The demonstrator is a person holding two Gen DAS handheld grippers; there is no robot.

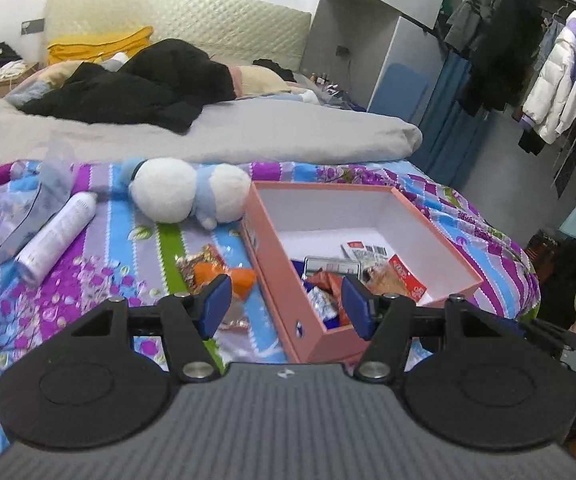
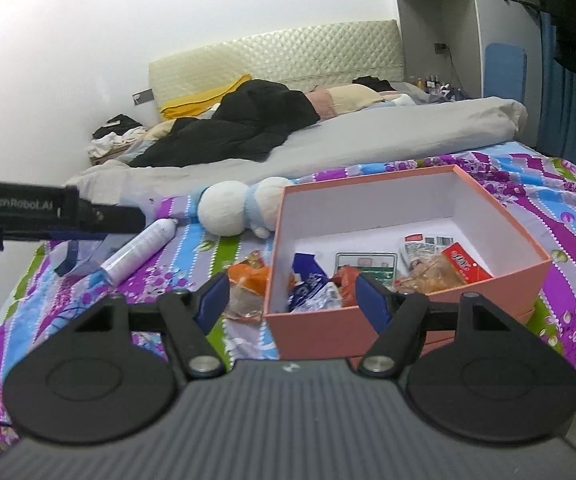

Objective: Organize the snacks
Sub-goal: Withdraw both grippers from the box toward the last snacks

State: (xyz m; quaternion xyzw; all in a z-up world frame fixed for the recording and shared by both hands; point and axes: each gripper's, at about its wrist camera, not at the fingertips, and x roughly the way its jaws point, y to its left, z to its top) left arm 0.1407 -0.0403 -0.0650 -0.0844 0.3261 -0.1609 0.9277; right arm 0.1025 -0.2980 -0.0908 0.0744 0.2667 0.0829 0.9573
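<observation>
A pink open box (image 1: 272,264) (image 2: 499,284) with a white inside stands on the patterned bedspread and holds several snack packets: red (image 1: 407,276) (image 2: 465,266), blue-and-silver (image 2: 311,286), green-and-white (image 2: 365,262). Orange snack packets (image 1: 224,274) (image 2: 248,276) lie on the spread just left of the box. My left gripper (image 1: 286,306) is open and empty, above the box's near left corner. My right gripper (image 2: 291,302) is open and empty, above the box's near wall. The left gripper's body (image 2: 52,210) shows at the right wrist view's left edge.
A white-and-blue plush toy (image 1: 188,194) (image 2: 240,208) lies behind the loose snacks. A white spray can (image 1: 54,238) (image 2: 140,250) and a clear plastic bag (image 1: 16,208) lie at the left. A grey duvet (image 1: 208,132), black clothes and a clothes rack (image 1: 547,80) are beyond.
</observation>
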